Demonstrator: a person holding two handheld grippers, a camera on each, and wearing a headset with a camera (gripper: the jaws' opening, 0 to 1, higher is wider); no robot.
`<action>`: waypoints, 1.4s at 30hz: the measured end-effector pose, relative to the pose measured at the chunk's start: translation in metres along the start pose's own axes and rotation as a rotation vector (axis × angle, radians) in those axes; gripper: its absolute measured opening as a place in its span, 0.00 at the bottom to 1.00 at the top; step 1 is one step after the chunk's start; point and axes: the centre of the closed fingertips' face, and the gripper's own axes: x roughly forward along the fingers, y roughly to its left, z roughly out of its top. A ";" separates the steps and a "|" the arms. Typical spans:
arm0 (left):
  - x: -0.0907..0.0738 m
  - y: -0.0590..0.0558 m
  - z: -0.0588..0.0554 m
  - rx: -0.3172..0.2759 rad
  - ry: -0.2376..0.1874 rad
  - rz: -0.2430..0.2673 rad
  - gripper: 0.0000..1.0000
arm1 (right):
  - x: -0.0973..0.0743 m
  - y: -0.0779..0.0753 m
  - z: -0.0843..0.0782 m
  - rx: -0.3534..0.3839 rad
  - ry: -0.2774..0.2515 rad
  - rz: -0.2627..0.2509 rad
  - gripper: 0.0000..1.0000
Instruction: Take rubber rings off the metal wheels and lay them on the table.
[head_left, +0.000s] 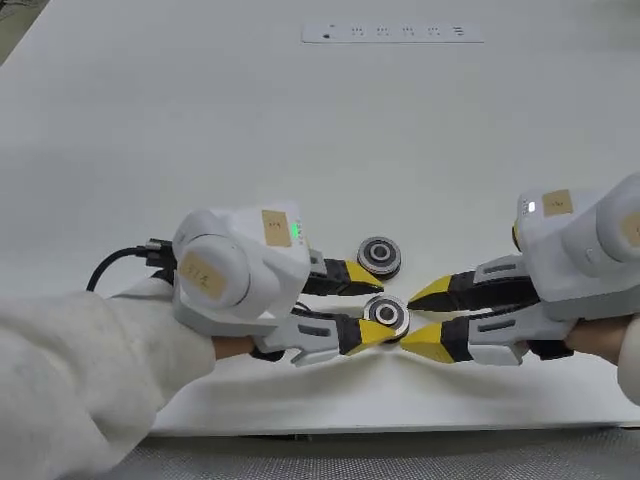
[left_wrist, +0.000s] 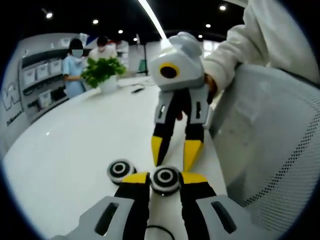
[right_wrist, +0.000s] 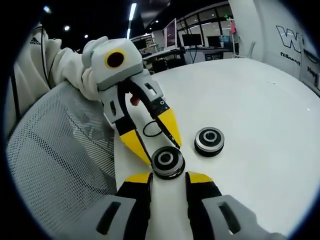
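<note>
Jaws of both grippers are seen meeting nose to nose near the front edge of the table (head_left: 200, 120). The left gripper (head_left: 376, 306) is pointed in from 9 o'clock and the right gripper (head_left: 406, 320) from 3 o'clock. The near wheel (head_left: 386, 315) is laid flat between them, its axle upright. In the left gripper view the left jaws are held apart with that wheel seated between their yellow tips, close on both sides; whether it is actually pinched cannot be told. The right jaws are likewise spread, and in the right gripper view the wheel is found just ahead of their tips at 12 o'clock, not yet entered. The left gripper is therefore judged the nearer and is placed to steady the wheel, while its rubber ring (right_wrist: 155, 163) would have to be caught by the right tips. A second wheel (head_left: 379, 256) is set just beyond, at 12 o'clock from the first. A loose black ring (right_wrist: 152, 129) is seen on the table beside the left jaws. Farthest off, at 12 o'clock, a power strip (head_left: 392, 33) is laid.
</note>
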 end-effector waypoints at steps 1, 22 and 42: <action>0.001 0.001 -0.001 0.003 0.004 0.003 0.23 | 0.001 0.000 -0.001 -0.011 0.002 -0.007 0.25; 0.002 -0.002 -0.003 -0.009 -0.050 -0.001 0.14 | 0.000 0.000 0.001 -0.044 -0.045 -0.018 0.20; 0.000 -0.006 0.000 -0.021 -0.110 0.019 0.14 | -0.002 -0.005 -0.004 -0.003 -0.042 -0.034 0.03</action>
